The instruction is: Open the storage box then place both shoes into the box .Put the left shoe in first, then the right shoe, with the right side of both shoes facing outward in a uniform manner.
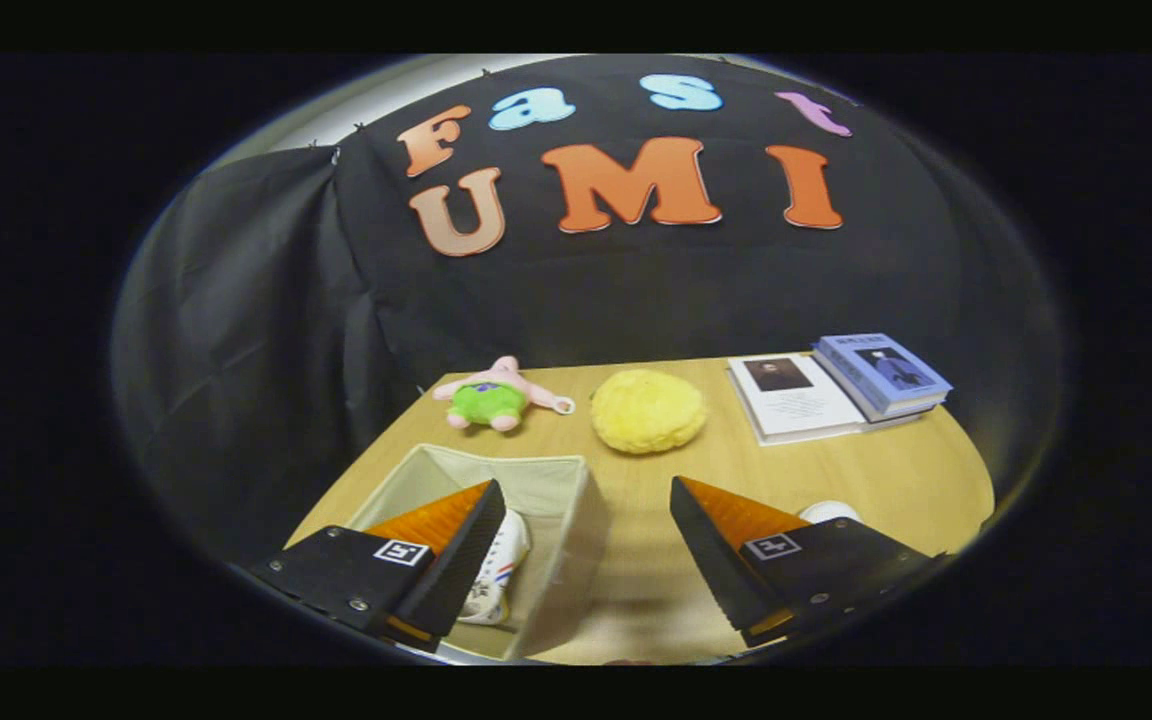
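The gripper (pixel 581 545) is hovering with fingers wide apart, holding nothing. One shoe (pixel 498 570) is lying in the box (pixel 536 480). The other shoe (pixel 829 511), likely light and soft, is probably best pinched at its collar

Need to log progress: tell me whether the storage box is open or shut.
Open: the storage box shows its bare inner walls, with one shoe lying inside. The gripper is open above it.

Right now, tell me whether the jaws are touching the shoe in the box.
Cannot tell. In the gripper view the gripper is open, and its left finger overlaps the white shoe inside the open storage box, hiding any gap or contact.
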Demonstrator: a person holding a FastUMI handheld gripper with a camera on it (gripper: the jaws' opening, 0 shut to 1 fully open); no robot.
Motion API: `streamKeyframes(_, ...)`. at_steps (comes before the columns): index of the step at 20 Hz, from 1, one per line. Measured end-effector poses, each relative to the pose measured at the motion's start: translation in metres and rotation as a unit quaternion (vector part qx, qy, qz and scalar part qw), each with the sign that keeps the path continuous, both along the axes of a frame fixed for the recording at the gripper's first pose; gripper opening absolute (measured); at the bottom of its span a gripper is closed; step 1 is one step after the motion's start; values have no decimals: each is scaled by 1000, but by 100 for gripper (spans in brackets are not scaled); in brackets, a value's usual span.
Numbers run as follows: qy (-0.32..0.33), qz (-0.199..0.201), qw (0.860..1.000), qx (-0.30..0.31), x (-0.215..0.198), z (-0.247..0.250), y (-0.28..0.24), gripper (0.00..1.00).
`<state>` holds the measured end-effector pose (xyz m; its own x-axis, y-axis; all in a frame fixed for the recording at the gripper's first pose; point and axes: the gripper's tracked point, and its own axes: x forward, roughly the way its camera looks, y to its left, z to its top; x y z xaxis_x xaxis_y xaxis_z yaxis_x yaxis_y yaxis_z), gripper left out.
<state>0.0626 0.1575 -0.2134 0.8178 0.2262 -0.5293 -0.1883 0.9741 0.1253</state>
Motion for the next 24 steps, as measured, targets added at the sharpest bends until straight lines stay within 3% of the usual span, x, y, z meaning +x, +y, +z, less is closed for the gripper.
streamKeyframes(12,44,-134,988,-66,-33,-54,-206,99)
streamKeyframes(17,84,-156,980,-86,-46,-102,-246,99)
streamKeyframes(24,165,-163,970,-77,-68,-172,-257,99)
